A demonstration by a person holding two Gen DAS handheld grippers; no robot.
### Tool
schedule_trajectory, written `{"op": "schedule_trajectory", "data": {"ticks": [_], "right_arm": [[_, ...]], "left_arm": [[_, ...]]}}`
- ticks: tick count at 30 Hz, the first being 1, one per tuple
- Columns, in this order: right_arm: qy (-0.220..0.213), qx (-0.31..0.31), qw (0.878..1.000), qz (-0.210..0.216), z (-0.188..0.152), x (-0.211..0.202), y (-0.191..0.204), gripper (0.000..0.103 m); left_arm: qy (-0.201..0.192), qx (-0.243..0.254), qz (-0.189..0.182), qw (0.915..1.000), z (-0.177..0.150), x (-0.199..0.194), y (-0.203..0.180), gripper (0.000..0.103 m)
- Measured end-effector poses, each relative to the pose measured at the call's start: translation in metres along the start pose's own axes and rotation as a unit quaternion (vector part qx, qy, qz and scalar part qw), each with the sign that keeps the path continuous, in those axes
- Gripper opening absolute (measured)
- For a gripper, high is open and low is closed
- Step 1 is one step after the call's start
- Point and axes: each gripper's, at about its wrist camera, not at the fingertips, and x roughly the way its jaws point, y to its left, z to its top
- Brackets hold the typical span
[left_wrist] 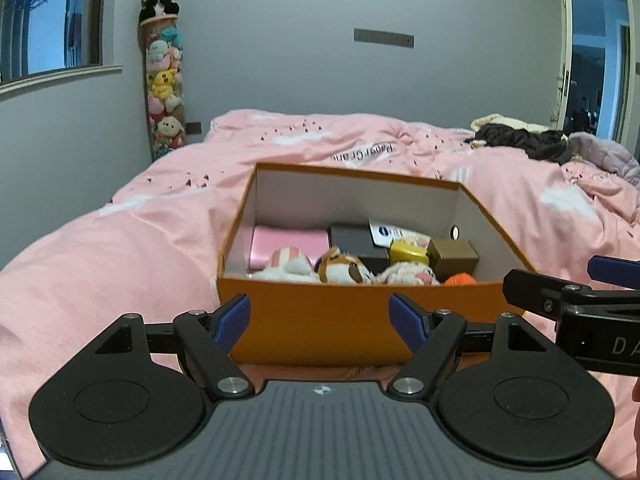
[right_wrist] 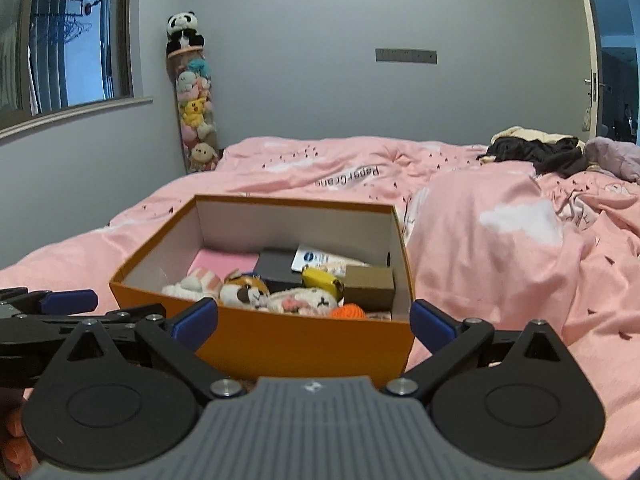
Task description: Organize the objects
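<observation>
Both your left gripper [left_wrist: 320, 320] and right gripper [right_wrist: 314, 320] are wide open and hold nothing. The orange box [left_wrist: 320, 320] sits on the soft pink blanket [left_wrist: 120, 248], just past your fingers. If you bump its near wall, it could tip or slide and spill the toys [right_wrist: 244, 290].

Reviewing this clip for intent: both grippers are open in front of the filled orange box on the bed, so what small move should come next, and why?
Probably ease both grippers forward to the orange box. The left gripper and right gripper are open and empty, facing its near wall, while the plush toys and small cardboard box already lie inside, so the box itself looks like the next thing to handle.
</observation>
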Motion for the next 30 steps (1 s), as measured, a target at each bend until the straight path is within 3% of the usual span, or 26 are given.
{"op": "schedule_trajectory", "data": {"ticks": [30], "right_arm": [[0.021, 0.019, 1.0, 0.005, -0.005, 0.011, -0.007, 0.102]], "left_arm": [[0.015, 0.004, 0.009, 0.9998, 0.001, 0.006, 0.0, 0.09]]}}
